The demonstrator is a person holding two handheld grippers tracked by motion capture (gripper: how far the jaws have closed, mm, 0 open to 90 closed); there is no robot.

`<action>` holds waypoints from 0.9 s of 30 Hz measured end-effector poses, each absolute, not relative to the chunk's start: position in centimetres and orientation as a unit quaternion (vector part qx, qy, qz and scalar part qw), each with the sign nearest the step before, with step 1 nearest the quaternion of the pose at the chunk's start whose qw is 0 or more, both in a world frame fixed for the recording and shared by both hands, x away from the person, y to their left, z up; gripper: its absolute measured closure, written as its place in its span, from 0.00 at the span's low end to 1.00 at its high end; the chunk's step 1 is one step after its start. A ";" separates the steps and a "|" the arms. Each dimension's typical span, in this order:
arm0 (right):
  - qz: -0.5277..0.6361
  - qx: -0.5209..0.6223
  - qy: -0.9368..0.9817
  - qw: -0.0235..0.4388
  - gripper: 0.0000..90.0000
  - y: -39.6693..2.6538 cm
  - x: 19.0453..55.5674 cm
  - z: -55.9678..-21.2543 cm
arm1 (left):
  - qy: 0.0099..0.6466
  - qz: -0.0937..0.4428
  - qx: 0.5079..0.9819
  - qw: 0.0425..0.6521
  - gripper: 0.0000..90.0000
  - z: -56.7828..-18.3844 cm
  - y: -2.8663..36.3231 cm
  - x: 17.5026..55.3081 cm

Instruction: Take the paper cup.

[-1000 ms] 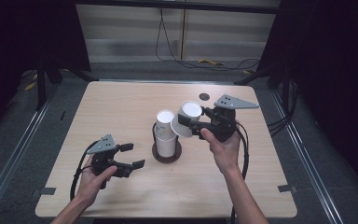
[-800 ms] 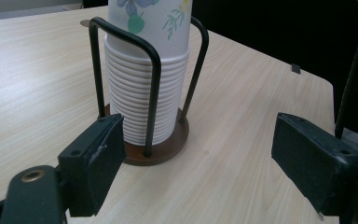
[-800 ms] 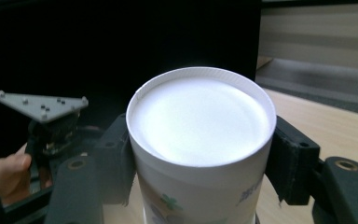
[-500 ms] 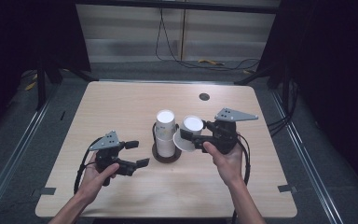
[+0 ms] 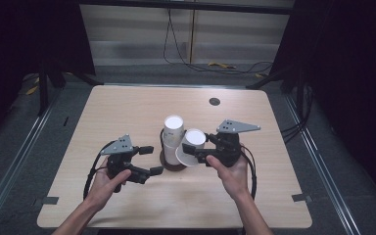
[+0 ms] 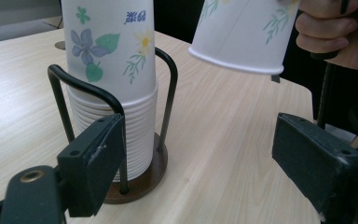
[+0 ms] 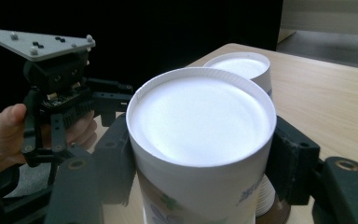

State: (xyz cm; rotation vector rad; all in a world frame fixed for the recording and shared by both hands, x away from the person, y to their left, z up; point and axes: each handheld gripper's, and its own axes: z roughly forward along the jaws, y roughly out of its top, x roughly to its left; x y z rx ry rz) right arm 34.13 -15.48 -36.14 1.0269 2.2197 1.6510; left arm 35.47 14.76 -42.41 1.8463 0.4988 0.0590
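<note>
Black jaws of the left gripper stand spread and empty, facing the dark wire cup holder. Beside it, the right gripper pinches a single white floral paper cup, tilted, bottom up, clear of the table. Behind stands the inverted stack of white floral paper cups. Judgement: one cup is separated; next calls for setting it down on the pale wooden table.

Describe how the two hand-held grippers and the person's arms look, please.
Each black hand-held gripper, left and right, has two blocky black jaws, a grey three-cornered plate with small screws and dark dots on top, and a black cable looping back from it. The forearms are bare, with no sleeves, gloves or watch visible.
</note>
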 end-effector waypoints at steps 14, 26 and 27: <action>0.549 0.341 0.758 0.083 0.39 -13.9 34.5 -37.2 | 0.191 -0.006 0.786 0.588 0.18 -43.0 13.6 35.3; 0.542 0.337 0.767 0.071 0.39 -12.5 34.5 -38.6 | 0.192 0.016 0.799 0.569 0.18 -43.8 13.3 34.6; 0.542 0.339 0.766 0.069 0.39 -12.4 34.5 -38.8 | 0.191 0.016 0.800 0.569 0.18 -43.8 13.3 34.6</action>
